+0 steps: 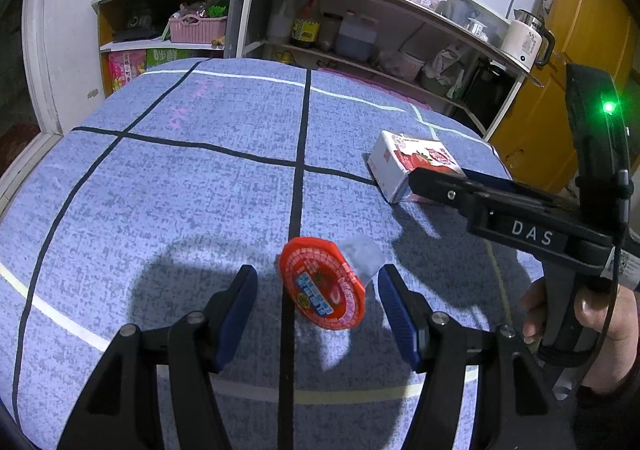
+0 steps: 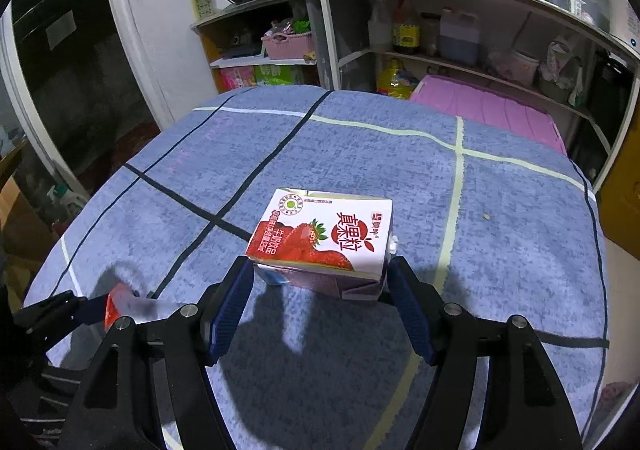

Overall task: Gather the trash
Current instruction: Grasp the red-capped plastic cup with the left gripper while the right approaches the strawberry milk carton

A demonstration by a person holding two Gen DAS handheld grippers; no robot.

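Note:
A red jelly cup (image 1: 322,286) with a clear plastic body lies tilted on the blue checked tablecloth (image 1: 180,186). My left gripper (image 1: 318,278) is open, with one blue pad on each side of the cup and a gap on both sides. A strawberry milk carton (image 2: 320,230) lies flat further right. My right gripper (image 2: 320,268) is open and straddles the carton's near end, its fingertips close beside the carton's two sides. In the left wrist view the carton (image 1: 412,164) shows beside the right gripper's finger (image 1: 440,182), held by a person's hand (image 1: 600,314). The red cup (image 2: 114,304) is partly hidden in the right wrist view.
Open kitchen shelves (image 2: 460,62) with bottles, jugs and a pink basket (image 2: 286,44) stand behind the table. A white kettle (image 1: 524,40) sits on the shelf top. A pink cloth (image 2: 480,106) lies at the table's far right edge. A dark doorway is at the left.

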